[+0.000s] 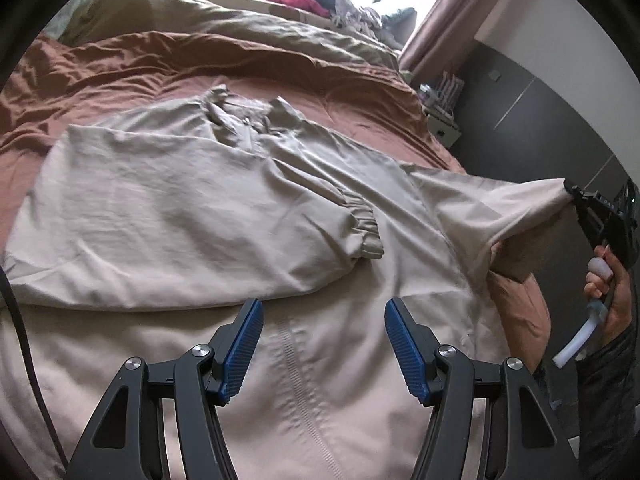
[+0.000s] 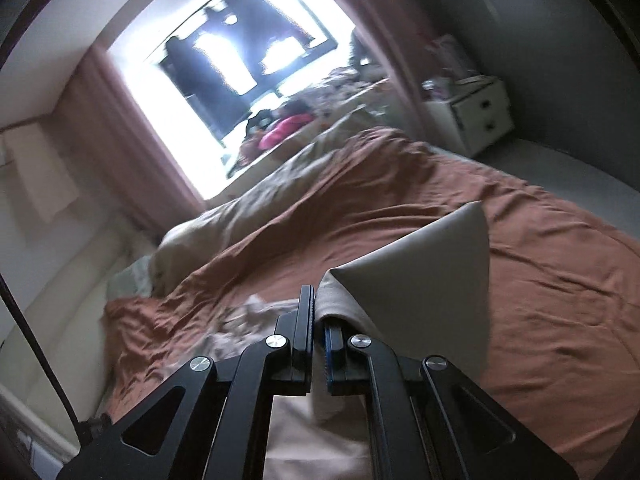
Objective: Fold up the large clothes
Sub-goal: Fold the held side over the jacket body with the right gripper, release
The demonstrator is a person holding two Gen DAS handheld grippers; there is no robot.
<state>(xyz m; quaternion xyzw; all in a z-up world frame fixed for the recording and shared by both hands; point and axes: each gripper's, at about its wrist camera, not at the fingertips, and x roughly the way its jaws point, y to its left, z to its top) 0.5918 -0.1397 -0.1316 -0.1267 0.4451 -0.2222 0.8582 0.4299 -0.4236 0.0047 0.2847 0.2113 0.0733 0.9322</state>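
Both tongs are black linkage frames with round silver screw heads at the pivots. The left tongs carry ribbed blue pads; the right tongs show a blue strip at one o'clock. The person's hand emerges from a dark quilted sleeve.

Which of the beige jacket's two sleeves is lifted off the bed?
The sleeve stretched toward the picture's right edge, pinched in the right gripper; the other sleeve, with its elastic cuff, lies folded flat across the jacket's front.
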